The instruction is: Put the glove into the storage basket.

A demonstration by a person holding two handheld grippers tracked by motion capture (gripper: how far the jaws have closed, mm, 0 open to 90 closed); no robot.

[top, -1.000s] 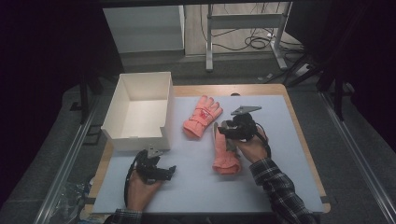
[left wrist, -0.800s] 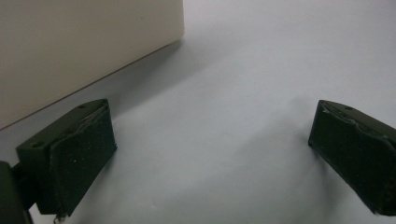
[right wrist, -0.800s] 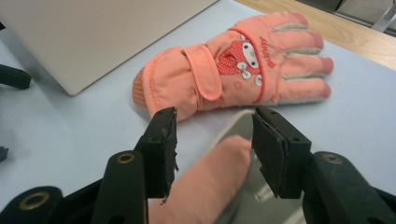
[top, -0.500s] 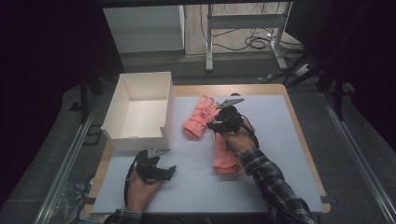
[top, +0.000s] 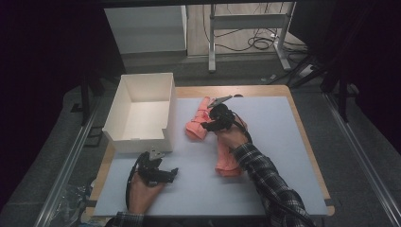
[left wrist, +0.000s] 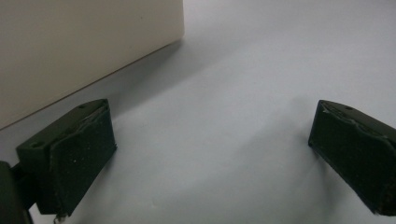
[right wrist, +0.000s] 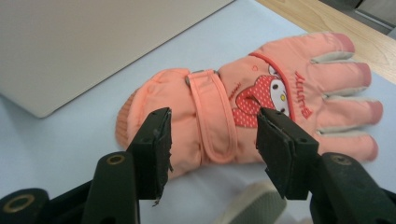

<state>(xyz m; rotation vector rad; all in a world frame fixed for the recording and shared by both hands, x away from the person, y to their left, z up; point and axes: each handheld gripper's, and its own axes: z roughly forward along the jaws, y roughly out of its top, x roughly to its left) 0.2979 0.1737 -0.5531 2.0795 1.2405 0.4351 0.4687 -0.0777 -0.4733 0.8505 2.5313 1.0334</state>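
Nearest, at the mat's front edge: left gripper, held low over the pale mat, jaws spread wide with bare mat between them, one wall of the white box just beside. Farther in, two orange gloves: one glove flat on the mat, partly under the person's plaid sleeve; the other glove, beside the box, back up, strap and a red cartoon patch showing, fingers pointing away from the box. Over this second glove, right gripper, jaws just now opening, parted above the cuff and strap, not pinching it. One box, open-topped, at the mat's far left corner.
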